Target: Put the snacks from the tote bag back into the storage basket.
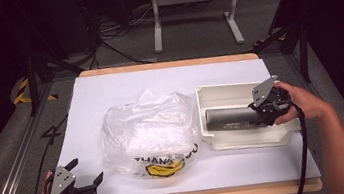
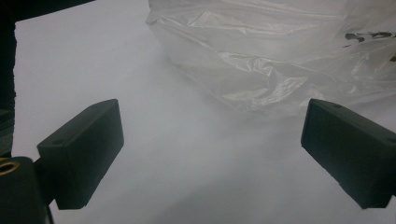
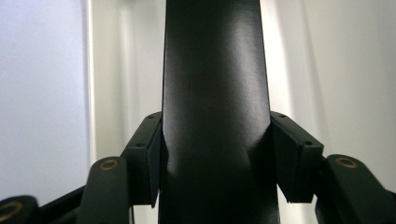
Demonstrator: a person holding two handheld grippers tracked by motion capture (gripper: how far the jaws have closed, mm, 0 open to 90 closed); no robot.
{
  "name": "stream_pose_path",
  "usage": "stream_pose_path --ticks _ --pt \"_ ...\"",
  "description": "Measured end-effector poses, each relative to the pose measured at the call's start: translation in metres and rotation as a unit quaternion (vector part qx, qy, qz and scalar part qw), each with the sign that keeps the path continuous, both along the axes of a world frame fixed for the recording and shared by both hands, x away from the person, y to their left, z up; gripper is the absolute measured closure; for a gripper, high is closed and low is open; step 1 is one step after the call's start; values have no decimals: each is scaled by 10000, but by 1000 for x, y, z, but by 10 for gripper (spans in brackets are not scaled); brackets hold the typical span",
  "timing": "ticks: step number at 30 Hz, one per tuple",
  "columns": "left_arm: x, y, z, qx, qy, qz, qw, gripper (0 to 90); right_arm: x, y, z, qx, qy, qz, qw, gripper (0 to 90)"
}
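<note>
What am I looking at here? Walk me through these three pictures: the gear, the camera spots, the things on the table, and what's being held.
A person sits at a table covered in white, holding a hand-operated two-jaw gripper in each hand. The high view looks down from above the person. The other two come from cameras mounted on the grippers, looking along their black jaws.

On the table lie a crumpled clear plastic bag and a white tray. The left gripper rests near the table's front edge, jaws open and empty, facing the bag. The right gripper is clamped on a dark cylinder, which sits over or in the tray; whether it touches the bottom can't be told.
</note>
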State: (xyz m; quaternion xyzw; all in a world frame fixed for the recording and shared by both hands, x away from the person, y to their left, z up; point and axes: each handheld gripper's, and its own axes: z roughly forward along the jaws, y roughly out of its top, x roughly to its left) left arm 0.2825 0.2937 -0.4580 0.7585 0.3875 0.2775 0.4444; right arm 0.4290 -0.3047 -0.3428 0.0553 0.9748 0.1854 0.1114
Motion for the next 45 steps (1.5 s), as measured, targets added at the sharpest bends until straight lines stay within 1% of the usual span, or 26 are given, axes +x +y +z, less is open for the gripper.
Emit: stream_pose_path --ticks 16,17,18,24,31,34,39,41,45 --pt "1 0 -1 35 17 -10 10000 67 7 7 -14 -99 87 15 9999 427" --pt "0 0 -1 34 18 -11 10000 68 6 7 -14 -120 131 -21 9998 427" --pt "0 0 -1 36 19 -15 10000 67 7 8 -15 -100 111 14 9999 427" --pt "0 0 -1 39 10 -20 10000 68 8 8 -16 -82 130 6 9999 426" --pt "1 0 -1 43 31 -25 10000 67 8 6 -19 -79 170 -50 9998 424" --pt "1 -1 -1 52 37 -35 10000 68 9 6 -20 -126 189 -89 9997 423" --pt "1 -1 -1 60 40 -40 10000 67 9 5 -22 -146 138 -99 9997 422" --pt "1 -1 -1 56 38 -37 10000 68 9 5 -23 -194 190 -156 9995 421" --pt "1 0 -1 55 34 -34 10000 68 11 5 -24 -180 196 -204 9994 420"
